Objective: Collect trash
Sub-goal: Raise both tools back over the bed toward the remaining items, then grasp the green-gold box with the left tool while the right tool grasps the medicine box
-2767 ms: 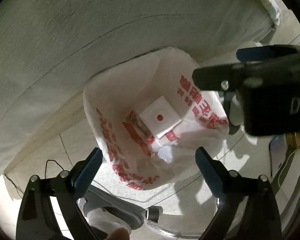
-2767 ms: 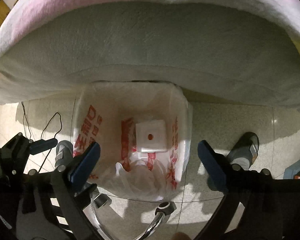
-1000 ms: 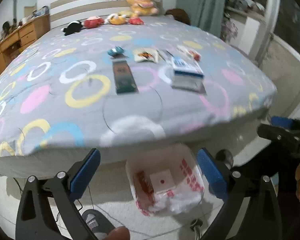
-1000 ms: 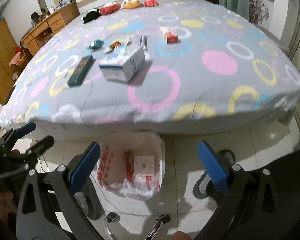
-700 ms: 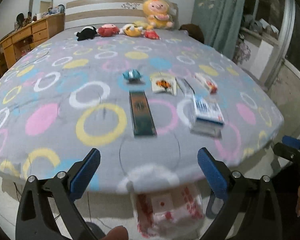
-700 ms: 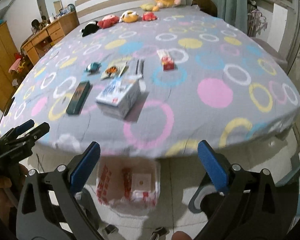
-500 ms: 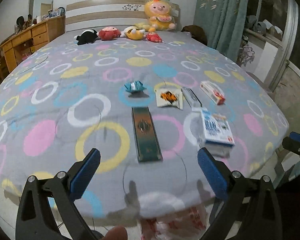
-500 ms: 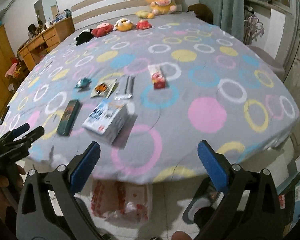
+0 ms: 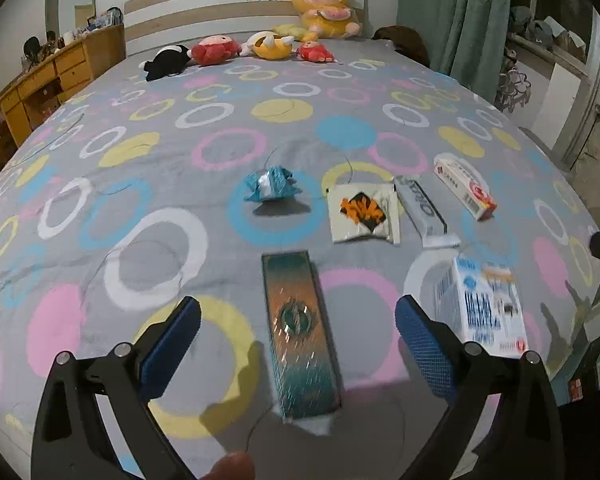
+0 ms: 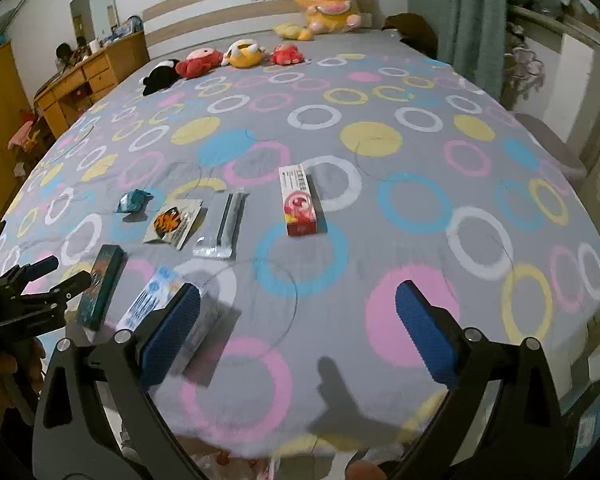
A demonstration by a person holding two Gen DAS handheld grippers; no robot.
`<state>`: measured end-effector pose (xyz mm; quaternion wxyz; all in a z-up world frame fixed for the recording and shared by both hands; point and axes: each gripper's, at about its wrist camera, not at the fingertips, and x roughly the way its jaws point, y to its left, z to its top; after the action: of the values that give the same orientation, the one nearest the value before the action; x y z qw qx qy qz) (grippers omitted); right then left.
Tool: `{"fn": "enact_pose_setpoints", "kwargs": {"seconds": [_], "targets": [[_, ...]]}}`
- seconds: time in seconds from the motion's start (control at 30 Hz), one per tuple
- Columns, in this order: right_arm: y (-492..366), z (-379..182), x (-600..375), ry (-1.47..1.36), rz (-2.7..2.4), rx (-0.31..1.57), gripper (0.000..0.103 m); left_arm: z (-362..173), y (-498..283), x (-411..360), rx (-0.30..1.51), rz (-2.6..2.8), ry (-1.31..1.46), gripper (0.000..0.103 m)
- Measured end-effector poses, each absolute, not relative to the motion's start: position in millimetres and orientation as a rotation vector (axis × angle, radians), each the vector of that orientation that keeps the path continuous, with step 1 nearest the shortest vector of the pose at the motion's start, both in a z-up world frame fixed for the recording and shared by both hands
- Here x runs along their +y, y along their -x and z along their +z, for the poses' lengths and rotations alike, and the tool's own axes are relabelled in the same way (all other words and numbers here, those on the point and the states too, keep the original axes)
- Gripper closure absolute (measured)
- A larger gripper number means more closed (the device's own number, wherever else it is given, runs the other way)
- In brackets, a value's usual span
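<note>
Several pieces of trash lie on the ring-patterned bedspread. A long teal box lies lengthwise straight ahead of my left gripper, which is open and holds nothing. To its right is a blue-and-white carton. Farther back lie a crumpled blue wrapper, a white sachet with orange print, a silver sachet and a red-and-white box. My right gripper is open over bare bedspread. The carton is partly behind its left finger, and the red-and-white box lies ahead.
Plush toys line the headboard. A wooden dresser stands at the left and a green curtain at the right. The bed's near edge runs just below both grippers; a scrap of the white-and-red bag shows beneath it.
Both grippers have risen from over the bag on the floor to above the bed and moved in toward the trash. The bag has dropped out of view. Both stayed open.
</note>
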<state>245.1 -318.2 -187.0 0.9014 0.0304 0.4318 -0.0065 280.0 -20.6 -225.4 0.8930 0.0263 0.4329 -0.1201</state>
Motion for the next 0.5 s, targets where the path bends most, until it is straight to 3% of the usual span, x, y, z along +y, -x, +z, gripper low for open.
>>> {"fn": "enact_pose_setpoints", "kwargs": {"seconds": [0.5], "targets": [[-353.2, -224.6, -316.6, 0.059, 0.037, 0.989, 0.007, -250.9, -324.8, -29.8, 1.028, -0.141, -0.035, 0.008]]}}
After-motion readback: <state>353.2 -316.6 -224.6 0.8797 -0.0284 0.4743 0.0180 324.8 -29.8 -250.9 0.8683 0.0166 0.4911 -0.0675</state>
